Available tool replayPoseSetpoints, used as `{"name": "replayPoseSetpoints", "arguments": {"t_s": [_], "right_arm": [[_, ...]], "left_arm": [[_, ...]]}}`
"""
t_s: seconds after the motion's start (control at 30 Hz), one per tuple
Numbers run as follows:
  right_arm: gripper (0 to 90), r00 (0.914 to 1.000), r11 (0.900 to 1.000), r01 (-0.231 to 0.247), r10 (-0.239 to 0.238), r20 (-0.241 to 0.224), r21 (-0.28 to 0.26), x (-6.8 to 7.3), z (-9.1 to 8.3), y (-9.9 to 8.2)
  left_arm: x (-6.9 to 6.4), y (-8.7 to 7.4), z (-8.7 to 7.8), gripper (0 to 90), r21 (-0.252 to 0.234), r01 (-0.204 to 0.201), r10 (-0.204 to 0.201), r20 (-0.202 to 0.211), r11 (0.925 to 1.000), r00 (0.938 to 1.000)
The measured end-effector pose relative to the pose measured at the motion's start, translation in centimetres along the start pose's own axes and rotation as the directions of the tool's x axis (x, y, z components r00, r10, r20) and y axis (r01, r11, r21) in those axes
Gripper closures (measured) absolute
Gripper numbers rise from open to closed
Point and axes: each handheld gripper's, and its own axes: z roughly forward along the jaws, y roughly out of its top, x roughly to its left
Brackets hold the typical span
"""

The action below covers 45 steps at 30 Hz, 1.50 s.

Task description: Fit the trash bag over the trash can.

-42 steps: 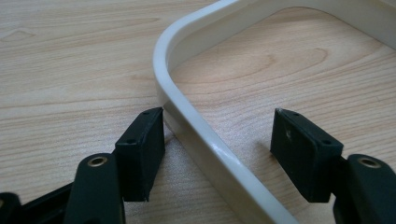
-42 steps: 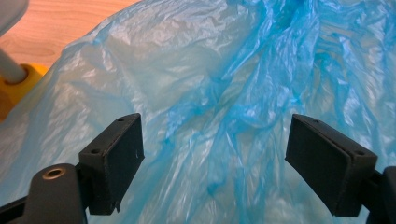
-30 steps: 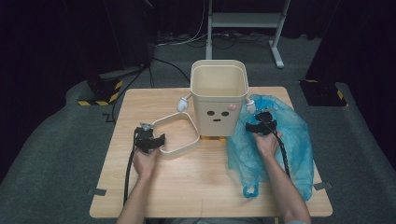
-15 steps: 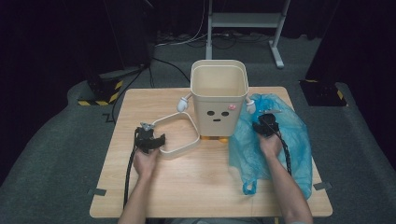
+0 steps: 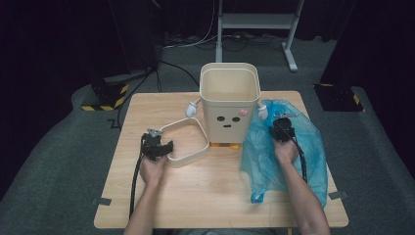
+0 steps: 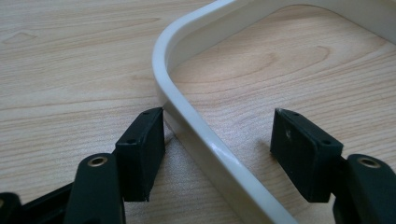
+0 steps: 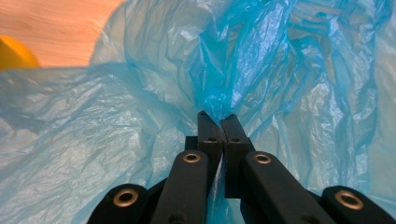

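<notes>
Wooden table (image 5: 195, 191) seen on grey carpet; behind table, white metal stand (image 5: 254, 22), loose cables (image 5: 195, 41), black-yellow striped block (image 5: 105, 95) at back-left.

Looks like a lab/recording studio: dark surrounds, grey carpet (image 5: 58, 161), hazard-striped base (image 5: 105, 100), loose floor cables (image 5: 195, 41), metal stand (image 5: 254, 22).

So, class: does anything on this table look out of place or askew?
Yes. The bin's cream rim ring lies flat on the table beside the bin, not on top of it, with the left tongs open around its edge. The blue bag sprawls crumpled, pinched by the right tongs.
</notes>
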Motion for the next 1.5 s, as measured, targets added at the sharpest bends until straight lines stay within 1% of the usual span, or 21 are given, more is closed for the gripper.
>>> {"name": "replayPoseSetpoints", "arguments": {"t_s": [0.1, 0.23, 0.27, 0.33, 0.57, 0.73, 0.93, 1.1, 1.2, 1.27, 1.5], "right_arm": [[89.5, 0.9998, 0.9997, 0.011, -0.012, -0.015, -0.02, -0.2, -1.0, 0.2], [89.7, 0.9997, 0.9989, 0.005, -0.006, -0.024, -0.047, -0.6, -2.3, 0.4], [89.7, 0.9996, 0.9988, 0.002, -0.004, -0.027, -0.049, -0.7, -2.6, 0.4], [89.8, 0.9995, 0.9987, 0.015, -0.016, -0.025, -0.049, -0.9, -3.1, 0.4], [89.9, 0.9986, 0.9979, 0.022, -0.025, -0.048, -0.061, -1.3, -4.9, 0.4], [89.9, 0.9987, 0.9976, 0.011, -0.014, -0.049, -0.069, -1.6, -6.1, 0.7], [89.9, 0.998, 0.9959, 0.031, -0.036, -0.053, -0.085, -1.7, -7.7, 0.8], [89.9, 0.9971, 0.9944, 0.045, -0.05, -0.058, -0.096, -2.2, -8.8, 1.1], [89.9, 0.9972, 0.9936, 0.038, -0.044, -0.06, -0.106, -2.4, -9.5, 1.3], [90.0, 0.9971, 0.9927, 0.043, -0.049, -0.057, -0.113, -2.5, -9.9, 1.3], [90.0, 0.9969, 0.9926, 0.039, -0.046, -0.063, -0.115, -2.8, -10.8, 1.5]], "left_arm": [[0.0, 0.0, 0.0, 35.0, 0.0, 0.0, 0.0, 0.0, 1.0, 1.0], [0.0, 0.0, 0.0, 35.0, 0.0, 0.0, 0.0, 0.0, 1.0, 1.0], [0.0, 0.0, 0.0, 35.0, 0.0, 0.0, 0.0, 0.0, 1.0, 1.0], [0.0, 0.0, 0.0, 35.0, 0.0, 0.0, 0.0, 0.0, 1.0, 1.0], [0.0, 0.0, 0.0, 35.0, 0.0, 0.0, 0.0, 0.0, 1.0, 1.0], [0.0, 0.0, 0.0, 35.1, 0.0, 0.0, 0.0, -0.001, 1.0, 1.0], [0.0, 0.0, 0.0, 35.3, 0.0, -0.002, 0.002, -0.002, 1.0, 1.0], [0.0, 0.0, 0.0, 35.2, 0.0, -0.003, 0.003, -0.006, 1.0, 1.0], [0.0, 0.0, 0.0, 35.2, 0.0, -0.002, 0.002, -0.006, 1.0, 1.0], [0.0, 0.0, 0.0, 35.2, 0.0, -0.003, 0.003, -0.006, 1.0, 1.0], [0.0, 0.0, 0.0, 35.2, 0.0, -0.002, 0.002, -0.006, 1.0, 1.0]]}}
